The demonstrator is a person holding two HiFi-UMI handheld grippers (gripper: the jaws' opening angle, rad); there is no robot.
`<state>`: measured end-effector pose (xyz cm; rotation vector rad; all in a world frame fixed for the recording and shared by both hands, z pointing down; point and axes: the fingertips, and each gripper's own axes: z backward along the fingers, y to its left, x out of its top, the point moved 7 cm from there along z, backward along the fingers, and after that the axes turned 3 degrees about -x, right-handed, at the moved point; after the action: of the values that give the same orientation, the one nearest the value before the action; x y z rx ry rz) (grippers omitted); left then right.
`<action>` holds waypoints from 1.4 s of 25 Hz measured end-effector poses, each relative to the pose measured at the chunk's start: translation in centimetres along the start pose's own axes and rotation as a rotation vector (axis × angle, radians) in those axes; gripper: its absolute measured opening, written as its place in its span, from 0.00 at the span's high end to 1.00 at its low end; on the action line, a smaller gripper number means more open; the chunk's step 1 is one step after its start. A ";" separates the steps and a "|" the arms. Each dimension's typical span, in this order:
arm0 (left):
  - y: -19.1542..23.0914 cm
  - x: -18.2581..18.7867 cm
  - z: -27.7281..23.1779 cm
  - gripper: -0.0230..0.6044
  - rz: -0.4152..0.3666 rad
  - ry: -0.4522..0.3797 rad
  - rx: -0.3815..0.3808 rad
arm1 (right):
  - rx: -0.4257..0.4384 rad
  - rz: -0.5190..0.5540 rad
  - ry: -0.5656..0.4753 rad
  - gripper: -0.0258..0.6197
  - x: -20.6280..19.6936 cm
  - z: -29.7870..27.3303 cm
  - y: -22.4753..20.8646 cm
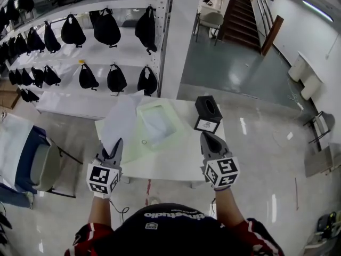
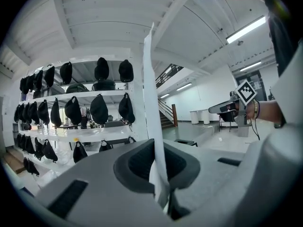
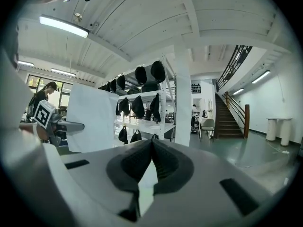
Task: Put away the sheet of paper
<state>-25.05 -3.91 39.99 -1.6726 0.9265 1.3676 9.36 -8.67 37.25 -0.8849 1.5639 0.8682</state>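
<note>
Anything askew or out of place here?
Nothing spilled or damaged. The pale green folder lies skewed to the table's edges, and the black box sits at its far right corner. The left gripper holds the sheet upright.

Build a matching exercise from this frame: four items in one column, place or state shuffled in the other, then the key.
1. sheet of paper
2. black box
3. pale green folder
4. right gripper

A. shut, nothing between the jaws
B. lying flat on the table
C. pinched in the left gripper, held upright
D. standing near the table's far right corner

Pairs: 1-C, 2-D, 3-B, 4-A
</note>
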 end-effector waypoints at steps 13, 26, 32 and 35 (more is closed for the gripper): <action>1.7 -1.9 -0.6 0.96 0.049 0.021 -0.004 | 0.020 0.020 0.034 0.97 0.3 -1.3 1.6; 2.5 -2.4 -3.0 0.96 0.036 0.056 0.022 | 0.060 -0.001 0.002 0.97 0.3 -5.0 0.4; 3.0 -1.9 -4.9 0.96 0.076 0.048 0.002 | 0.077 -0.025 -0.003 0.97 0.1 -6.8 -0.5; 3.2 -2.2 -6.1 0.96 0.107 0.051 -0.014 | 0.082 -0.040 -0.001 0.97 -0.2 -7.4 -0.8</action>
<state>-25.65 -10.68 42.59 -1.6961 1.0507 1.4101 6.82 -15.58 38.41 -0.8542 1.5644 0.7704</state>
